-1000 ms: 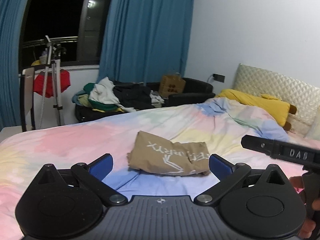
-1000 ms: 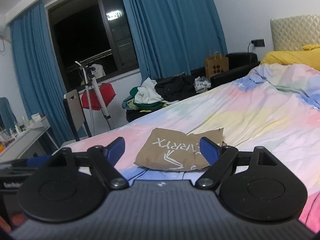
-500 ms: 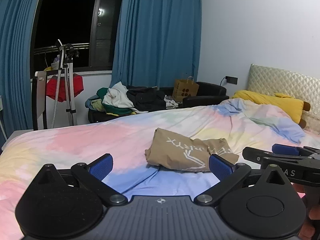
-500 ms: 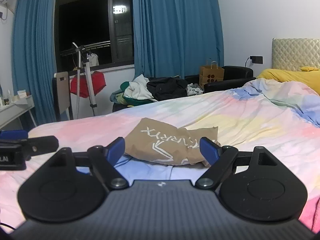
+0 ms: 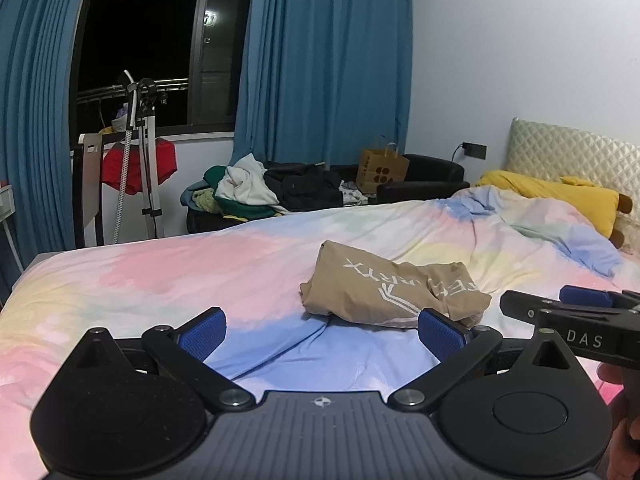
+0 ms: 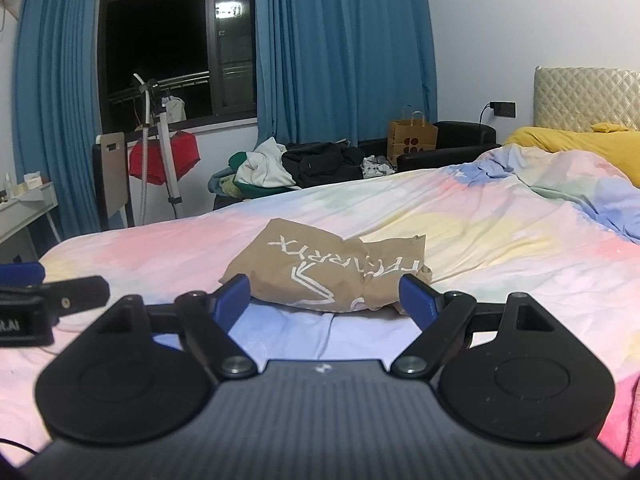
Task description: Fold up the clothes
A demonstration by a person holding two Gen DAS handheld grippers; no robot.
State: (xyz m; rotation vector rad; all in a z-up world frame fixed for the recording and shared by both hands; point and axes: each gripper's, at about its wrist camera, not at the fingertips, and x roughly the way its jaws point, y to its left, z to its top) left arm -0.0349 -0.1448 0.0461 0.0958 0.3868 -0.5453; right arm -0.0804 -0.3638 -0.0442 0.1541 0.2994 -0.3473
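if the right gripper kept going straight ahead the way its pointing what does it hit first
Most likely the folded tan garment, lying on the bedspread right in front of the open right gripper. Depth is unclear, so it might pass just over it.

One folded tan garment (image 5: 384, 292) centre frame, two grippers, left gripper (image 5: 322, 332) and right gripper (image 6: 325, 300), one bed (image 5: 160, 280), one paper bag (image 5: 382, 170), two blue curtains (image 5: 324, 60), one clothes pile (image 5: 272, 192) mid-frame.

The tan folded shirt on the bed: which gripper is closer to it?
Right, by a little. The right gripper faces the tan shirt squarely; the left gripper sits back toward its left end. Both are open, touching nothing.
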